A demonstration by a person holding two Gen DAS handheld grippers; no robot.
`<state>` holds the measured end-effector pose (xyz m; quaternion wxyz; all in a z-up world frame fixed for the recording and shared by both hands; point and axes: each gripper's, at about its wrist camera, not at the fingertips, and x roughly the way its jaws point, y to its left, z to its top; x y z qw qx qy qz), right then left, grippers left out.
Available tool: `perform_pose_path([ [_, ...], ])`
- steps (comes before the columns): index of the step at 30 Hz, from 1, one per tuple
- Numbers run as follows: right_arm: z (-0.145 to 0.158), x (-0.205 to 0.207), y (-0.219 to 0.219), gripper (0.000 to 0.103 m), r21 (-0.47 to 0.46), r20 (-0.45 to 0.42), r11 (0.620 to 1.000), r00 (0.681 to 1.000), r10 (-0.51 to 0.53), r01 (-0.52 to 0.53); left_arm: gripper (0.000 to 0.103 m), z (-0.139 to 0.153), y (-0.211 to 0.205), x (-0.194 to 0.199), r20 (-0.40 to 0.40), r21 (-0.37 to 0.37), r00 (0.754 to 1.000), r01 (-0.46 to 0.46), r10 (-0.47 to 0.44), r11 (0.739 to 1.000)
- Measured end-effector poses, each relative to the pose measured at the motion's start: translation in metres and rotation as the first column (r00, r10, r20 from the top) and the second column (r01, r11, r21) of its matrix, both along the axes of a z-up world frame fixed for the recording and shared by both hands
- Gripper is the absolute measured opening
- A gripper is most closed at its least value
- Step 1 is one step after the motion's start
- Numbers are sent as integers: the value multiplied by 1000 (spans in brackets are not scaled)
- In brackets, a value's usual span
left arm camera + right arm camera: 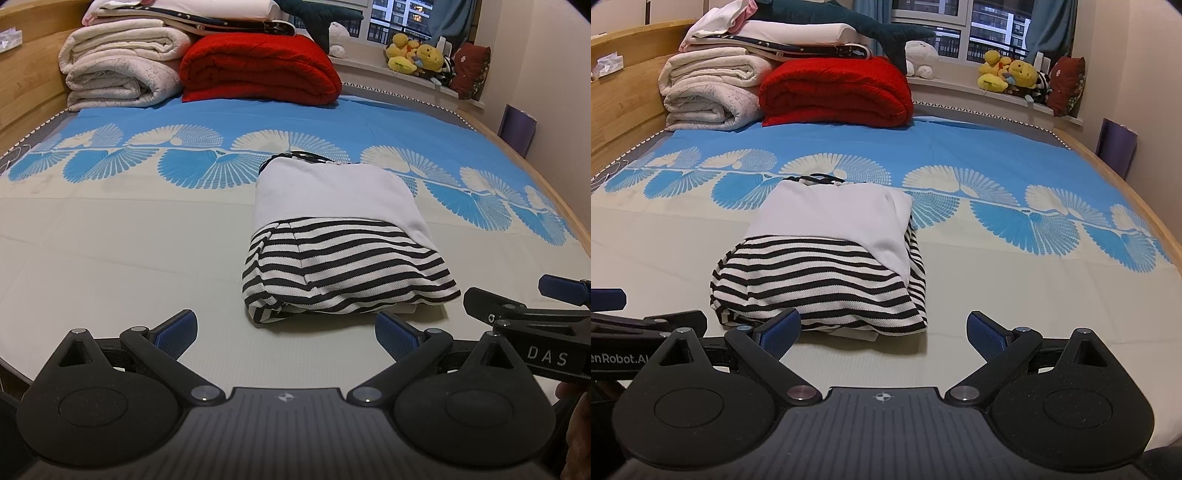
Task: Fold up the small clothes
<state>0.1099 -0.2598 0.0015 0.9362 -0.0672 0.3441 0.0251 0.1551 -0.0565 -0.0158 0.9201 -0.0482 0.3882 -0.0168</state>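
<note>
Left tool [286, 334]: jaws wide apart, empty, just short of folded striped garment [340, 240] on bed [110, 240].

Right wrist view: right tool [882, 334] likewise spread, empty; garment [827, 258] near left pad. Risk: snagging loose striped hem drags layers, undoing fold.

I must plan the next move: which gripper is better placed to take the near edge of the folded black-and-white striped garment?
Probably the right gripper: its open jaws stand closer to the folded black-and-white striped garment, with one fingertip at the hem. The left gripper, also open, faces mostly bare bedsheet, the garment off to its right.
</note>
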Motion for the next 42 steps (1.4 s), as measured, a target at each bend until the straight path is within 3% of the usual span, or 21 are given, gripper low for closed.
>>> perform_pose_path([
  [42,0,0,1,96,1,-4,1000,1000,-2,2,102,-4,-2,1,-19,-15,1000,-4,4,1000],
])
